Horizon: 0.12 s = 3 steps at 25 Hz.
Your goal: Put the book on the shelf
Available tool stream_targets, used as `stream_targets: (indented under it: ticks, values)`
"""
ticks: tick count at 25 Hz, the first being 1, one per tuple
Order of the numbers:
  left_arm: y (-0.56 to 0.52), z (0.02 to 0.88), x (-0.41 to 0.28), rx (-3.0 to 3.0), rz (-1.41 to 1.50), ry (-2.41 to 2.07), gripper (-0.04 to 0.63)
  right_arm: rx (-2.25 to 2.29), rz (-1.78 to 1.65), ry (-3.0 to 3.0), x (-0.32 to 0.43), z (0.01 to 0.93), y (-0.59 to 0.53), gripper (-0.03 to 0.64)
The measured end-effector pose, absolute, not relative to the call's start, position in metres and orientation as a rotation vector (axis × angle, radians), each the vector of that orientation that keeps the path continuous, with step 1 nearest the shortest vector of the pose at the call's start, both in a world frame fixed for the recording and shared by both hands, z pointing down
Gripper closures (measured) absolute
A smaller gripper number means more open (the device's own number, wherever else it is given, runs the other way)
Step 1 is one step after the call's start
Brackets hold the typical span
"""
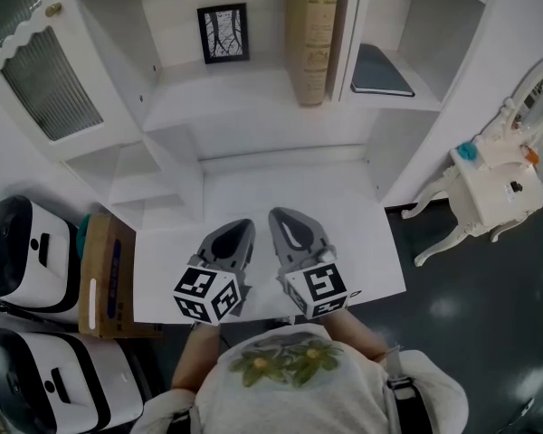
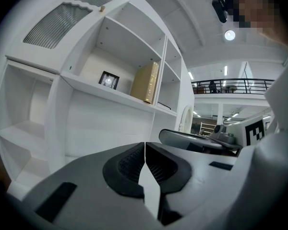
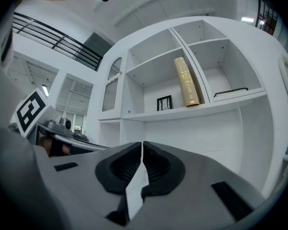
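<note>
The tan book stood upright on the shelf, right of a framed picture. The left gripper and right gripper hung side by side above the white desk, fingers closed and empty.

Head view looks steeply down at the shelf; both gripper views face it from below, sharing its book.
</note>
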State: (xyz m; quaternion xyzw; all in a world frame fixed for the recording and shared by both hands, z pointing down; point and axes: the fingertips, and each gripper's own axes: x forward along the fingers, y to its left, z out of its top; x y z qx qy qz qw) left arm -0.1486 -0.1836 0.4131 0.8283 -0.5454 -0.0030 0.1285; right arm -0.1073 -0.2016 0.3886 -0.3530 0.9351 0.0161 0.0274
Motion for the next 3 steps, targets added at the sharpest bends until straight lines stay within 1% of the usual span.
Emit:
stream_targets:
  ticks: [3]
  values:
    - [-0.1756,0.4139,-0.1473,2.409,-0.008,-1.585,0.563,-1.084,0.043,2.893,-0.1072,0.3890,-0.1920,0.580]
